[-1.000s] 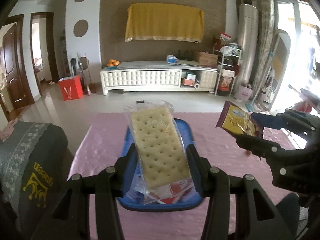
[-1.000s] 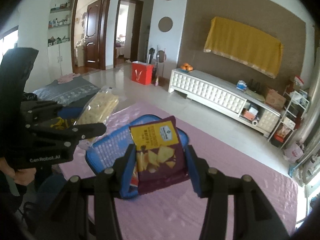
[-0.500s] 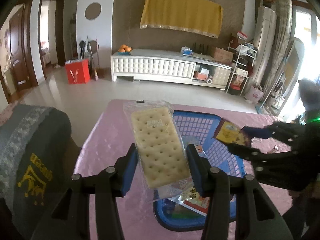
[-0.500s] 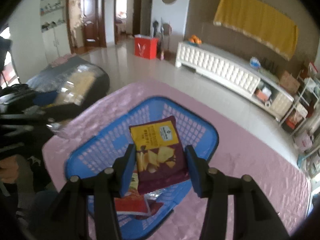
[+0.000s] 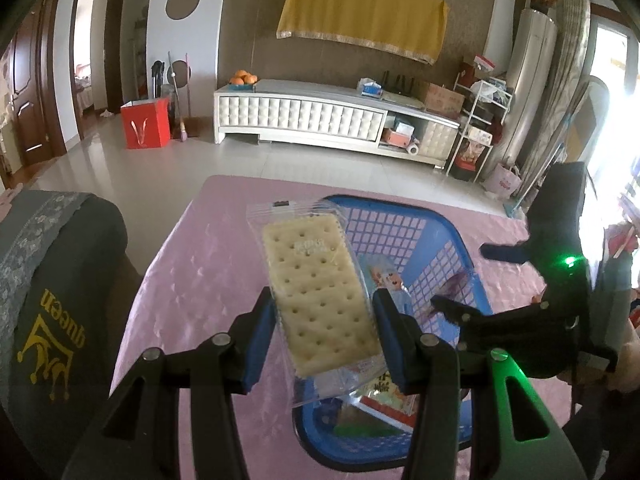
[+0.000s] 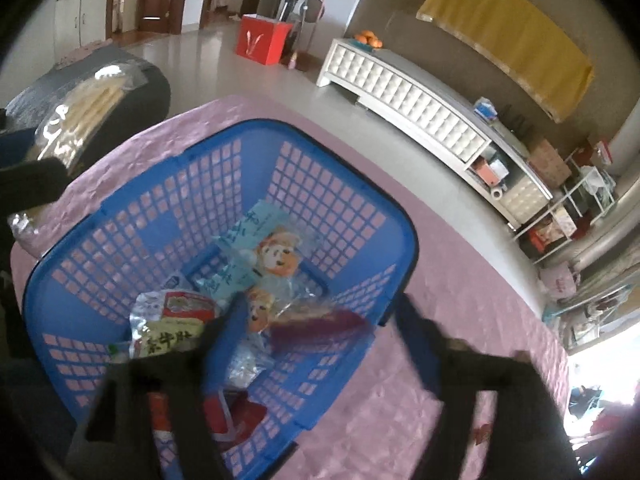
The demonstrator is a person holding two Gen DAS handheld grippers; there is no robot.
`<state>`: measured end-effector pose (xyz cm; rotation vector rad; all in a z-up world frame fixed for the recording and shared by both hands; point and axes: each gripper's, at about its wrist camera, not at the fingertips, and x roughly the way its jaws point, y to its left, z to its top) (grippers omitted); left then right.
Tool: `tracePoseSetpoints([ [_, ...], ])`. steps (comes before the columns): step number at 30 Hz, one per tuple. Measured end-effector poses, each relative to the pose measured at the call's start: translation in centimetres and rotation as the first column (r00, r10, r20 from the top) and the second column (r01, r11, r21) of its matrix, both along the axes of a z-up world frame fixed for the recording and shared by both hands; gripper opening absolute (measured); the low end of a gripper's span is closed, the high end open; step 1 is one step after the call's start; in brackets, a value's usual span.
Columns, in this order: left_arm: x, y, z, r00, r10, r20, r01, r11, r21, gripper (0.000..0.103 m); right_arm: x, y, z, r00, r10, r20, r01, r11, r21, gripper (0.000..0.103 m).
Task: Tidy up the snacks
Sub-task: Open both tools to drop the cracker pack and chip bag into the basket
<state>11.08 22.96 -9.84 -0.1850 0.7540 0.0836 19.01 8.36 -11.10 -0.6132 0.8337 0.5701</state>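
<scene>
- Cracker pack (image 5: 322, 295) sits clamped in left gripper (image 5: 325, 334), beside basket (image 5: 460, 240); early release drops it on cloth.
- Right gripper (image 6: 320, 340) gapes wide, empty, over basket; chip bag (image 6: 320, 326) below.

snack packets (image 6: 256, 256) lie in the basket (image 6: 340, 216) on the table (image 5: 192, 280) (a cabinet (image 5: 304, 118) stands behind).

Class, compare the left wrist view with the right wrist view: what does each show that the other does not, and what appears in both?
Only the left wrist view shows the cracker packet face-on, clamped in the left tongs, and a green light on the right tongs.

Only the right wrist view shows the blue basket's contents laid out, including a cartoon-printed packet, with the right tongs open above them.

Both show the basket, the pink tablecloth and the white cabinet.
</scene>
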Motion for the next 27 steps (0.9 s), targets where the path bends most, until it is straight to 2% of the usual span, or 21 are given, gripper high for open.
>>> tracePoseSetpoints([
  [3,-0.2,0.0,0.1,1.0,0.001,-0.005,-0.001,1.0,0.004,0.046,-0.4,-0.7,0.7,1.0,0.001,0.008,-0.001,0.999,0.041,0.086],
  [9,-0.1,-0.8,0.8,1.0,-0.008,-0.008,0.008,1.0,0.015,0.046,0.1,-2.6,1.9,0.998,-0.042,-0.04,0.047,0.993,0.111,0.086],
  [17,0.8,-3.7,1.6,0.997,-0.07,-0.012,0.071,0.997,0.035,0.046,-0.3,-5.2,3.3,0.998,-0.064,-0.026,0.067,0.984,0.162,0.086],
  [21,1.9,-5.3,1.2,0.994,-0.104,-0.034,0.105,0.994,0.037,0.046,-0.3,-6.5,3.6,0.998,-0.063,-0.028,0.068,0.977,0.204,0.086],
  [27,3.4,-7.5,-0.3,0.987,-0.144,-0.073,0.147,0.988,0.042,0.046,0.3,-7.7,3.1,0.996,-0.078,-0.04,0.085,0.972,0.219,0.086],
])
